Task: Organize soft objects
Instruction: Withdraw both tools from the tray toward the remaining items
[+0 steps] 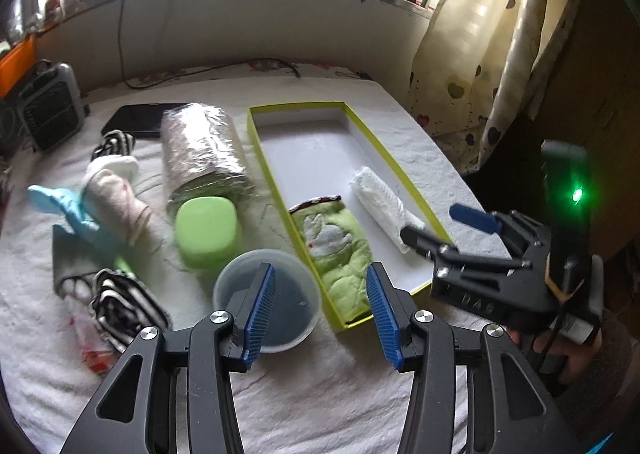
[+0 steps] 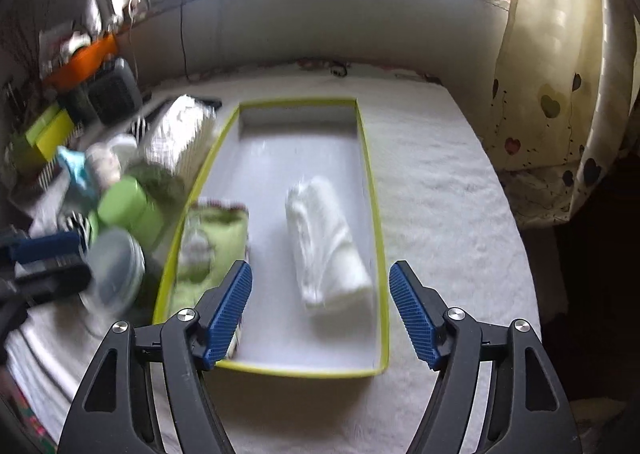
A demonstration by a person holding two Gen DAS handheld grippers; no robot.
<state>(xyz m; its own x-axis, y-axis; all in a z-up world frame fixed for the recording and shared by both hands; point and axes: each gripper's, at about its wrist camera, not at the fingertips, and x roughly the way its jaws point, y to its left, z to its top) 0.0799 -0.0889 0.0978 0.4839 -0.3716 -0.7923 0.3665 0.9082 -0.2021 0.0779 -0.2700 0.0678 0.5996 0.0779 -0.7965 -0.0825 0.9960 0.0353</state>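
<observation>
A long shallow box with a lime-green rim point(image 1: 256, 141) point(image 2: 378, 221) lies on the white bed cover. Inside it are a green embroidered cloth point(image 1: 342, 254) point(image 2: 208, 242) on its left and a rolled white cloth point(image 1: 382, 199) point(image 2: 326, 242) on its right. My left gripper point(image 1: 322, 310) is open and empty above a clear plastic tub point(image 1: 294, 306). My right gripper point(image 2: 320, 312) is open and empty over the near end of the box, just in front of the white roll; it shows in the left wrist view point(image 1: 448, 223). Left of the box lie a pink-white roll point(image 1: 120, 197), a light blue cloth point(image 1: 76, 213) and striped cloths point(image 1: 124, 302).
A foil-wrapped roll point(image 1: 204, 149), a lime lidded container point(image 1: 208, 230) and a dark tablet point(image 1: 138, 119) lie left of the box. A grey heater point(image 1: 52, 105) stands at the far left. A heart-print curtain point(image 1: 500, 65) hangs at the right, past the bed's edge.
</observation>
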